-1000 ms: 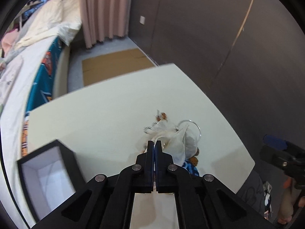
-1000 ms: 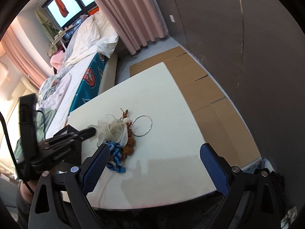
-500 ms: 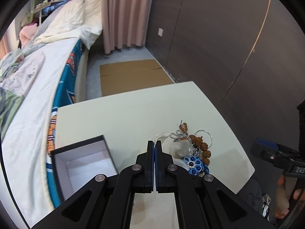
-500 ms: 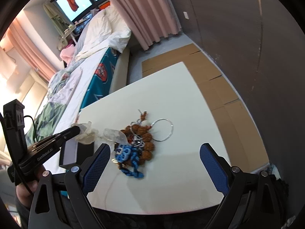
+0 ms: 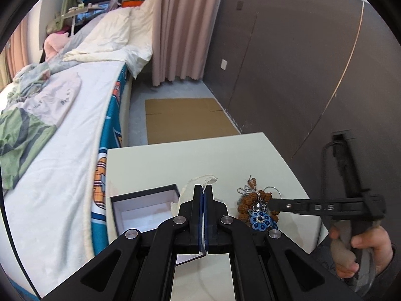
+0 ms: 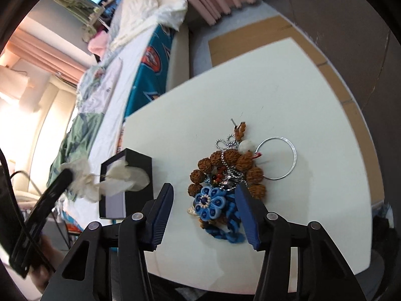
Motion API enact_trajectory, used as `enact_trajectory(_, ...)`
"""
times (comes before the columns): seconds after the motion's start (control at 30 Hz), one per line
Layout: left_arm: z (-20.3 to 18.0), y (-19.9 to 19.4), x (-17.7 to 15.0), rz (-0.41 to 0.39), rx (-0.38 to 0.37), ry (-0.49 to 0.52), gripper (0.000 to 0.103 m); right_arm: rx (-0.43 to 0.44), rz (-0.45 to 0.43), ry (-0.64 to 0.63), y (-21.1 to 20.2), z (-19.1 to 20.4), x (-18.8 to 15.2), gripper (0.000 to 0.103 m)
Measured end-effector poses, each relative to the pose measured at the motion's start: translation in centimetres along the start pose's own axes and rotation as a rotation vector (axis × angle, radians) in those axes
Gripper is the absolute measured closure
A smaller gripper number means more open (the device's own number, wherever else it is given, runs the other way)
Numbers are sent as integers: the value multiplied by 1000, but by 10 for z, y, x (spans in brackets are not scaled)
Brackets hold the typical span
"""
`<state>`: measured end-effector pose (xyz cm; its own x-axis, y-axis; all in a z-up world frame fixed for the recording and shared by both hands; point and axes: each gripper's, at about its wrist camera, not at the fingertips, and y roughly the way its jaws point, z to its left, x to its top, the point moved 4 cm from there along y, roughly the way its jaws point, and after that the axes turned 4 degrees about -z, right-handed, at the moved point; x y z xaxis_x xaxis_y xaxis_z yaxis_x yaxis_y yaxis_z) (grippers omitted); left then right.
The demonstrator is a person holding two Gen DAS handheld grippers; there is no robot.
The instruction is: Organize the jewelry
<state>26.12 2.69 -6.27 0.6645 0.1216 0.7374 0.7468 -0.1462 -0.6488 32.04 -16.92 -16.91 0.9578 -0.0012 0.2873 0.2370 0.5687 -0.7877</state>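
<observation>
We watch right gripper (image 6: 204, 198) jaws closing round tangled jewelry pile (image 6: 225, 175), lower centre: whole clump may lift. Left gripper (image 5: 202, 193) clenched on sheer pouch (image 6: 120, 178); could snag black box (image 6: 140, 173).

unmade bed (image 5: 75, 115), pink curtain (image 5: 180, 30), floor cardboard (image 5: 185, 120)

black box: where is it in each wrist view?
Left wrist: the black box sits lower left of centre, open, just left of the shut left gripper.
Right wrist: the black box is left of centre, partly behind the pale pouch held over it.
Shared landmark: the blue flower in the jewelry pile on the table.
</observation>
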Motion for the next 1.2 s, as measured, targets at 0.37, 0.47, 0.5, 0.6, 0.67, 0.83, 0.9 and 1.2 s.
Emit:
enact_trajectory(0.37,28,-11,-5,-10,-1,-40,103,-179,88,87,41,-16,-1,75)
enact_trajectory(0.47,36,-10,-9,-6,0,-57,103,-242,75,89,42,-18,4,81)
enact_trajectory(0.5,37,-9,-10,-2,1,-63,103,-255,76,93,43,-18,6,81)
enact_trajectory(0.6,39,-10,-12,-2,-2,-68,103,-316,89,66,49,-15,9,79)
enact_trajectory(0.67,40,-12,-12,-3,-5,-69,103,-351,98,43,54,-14,10,77)
enact_trajectory(0.83,41,-17,-14,-9,-5,-71,103,-353,91,29,53,-14,11,80)
enact_trajectory(0.9,43,-20,-14,-12,-4,-71,103,-307,73,49,46,-16,10,84)
enact_trajectory(1.2,39,-28,-13,-31,-4,-62,103,-142,-34,36,8,13,7,99)
